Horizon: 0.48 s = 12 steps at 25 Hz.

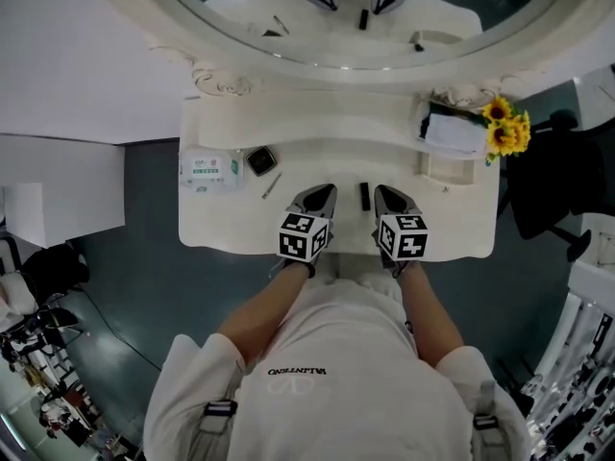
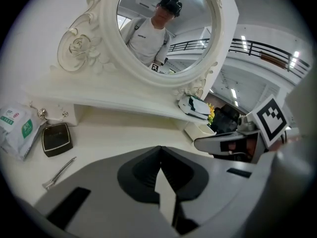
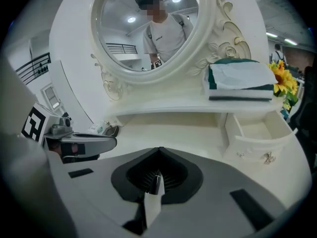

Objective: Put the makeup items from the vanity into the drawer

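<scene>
Both grippers rest side by side over the front edge of the white vanity. My left gripper is shut and holds nothing, and my right gripper is shut and holds nothing. A black tube lies on the top between them. Left of the left gripper lie a thin metal stick and a black compact; the left gripper view also shows the compact and the stick. The small drawer stands open at the right, and it appears as an open drawer in the right gripper view.
A tissue pack lies at the vanity's left end. A white and green box sits on the shelf above the drawer, with sunflowers beside it. The round mirror rises behind. A black chair stands to the right.
</scene>
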Each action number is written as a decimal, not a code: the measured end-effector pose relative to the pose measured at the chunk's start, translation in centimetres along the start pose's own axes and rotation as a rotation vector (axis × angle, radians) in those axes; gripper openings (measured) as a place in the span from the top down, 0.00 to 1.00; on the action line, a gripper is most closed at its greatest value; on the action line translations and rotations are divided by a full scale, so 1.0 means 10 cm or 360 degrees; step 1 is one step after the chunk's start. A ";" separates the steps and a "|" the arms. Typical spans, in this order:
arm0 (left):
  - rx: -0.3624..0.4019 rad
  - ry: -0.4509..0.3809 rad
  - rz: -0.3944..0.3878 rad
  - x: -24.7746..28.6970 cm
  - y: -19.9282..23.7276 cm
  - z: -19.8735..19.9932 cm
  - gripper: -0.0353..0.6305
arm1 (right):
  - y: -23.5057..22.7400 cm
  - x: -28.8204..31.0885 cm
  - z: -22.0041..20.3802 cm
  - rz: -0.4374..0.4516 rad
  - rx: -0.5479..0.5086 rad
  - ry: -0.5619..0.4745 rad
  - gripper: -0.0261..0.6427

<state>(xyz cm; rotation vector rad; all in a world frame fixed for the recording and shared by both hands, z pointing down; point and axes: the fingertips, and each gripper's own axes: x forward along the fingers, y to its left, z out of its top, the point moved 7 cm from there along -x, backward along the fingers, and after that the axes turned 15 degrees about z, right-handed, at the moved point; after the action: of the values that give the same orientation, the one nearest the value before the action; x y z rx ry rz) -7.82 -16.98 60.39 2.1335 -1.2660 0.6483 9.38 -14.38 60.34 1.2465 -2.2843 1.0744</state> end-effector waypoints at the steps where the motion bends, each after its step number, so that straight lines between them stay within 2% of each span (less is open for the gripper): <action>1: -0.0012 0.0006 0.0001 0.01 -0.01 -0.01 0.95 | 0.00 0.02 -0.03 0.0006 0.0006 0.0019 0.95; 6: -0.0051 0.0031 0.0016 0.03 -0.04 -0.10 0.95 | -0.01 0.08 -0.13 0.0014 0.0001 0.0085 0.94; 12: -0.0030 0.0049 0.0008 0.04 -0.11 -0.13 0.94 | 0.04 0.14 -0.24 0.0041 -0.0002 0.0157 0.93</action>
<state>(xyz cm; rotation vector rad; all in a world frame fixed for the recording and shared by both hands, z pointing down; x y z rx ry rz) -6.87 -15.89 61.36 2.0974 -1.2568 0.6665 8.12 -13.31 62.56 1.1399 -2.2325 1.1179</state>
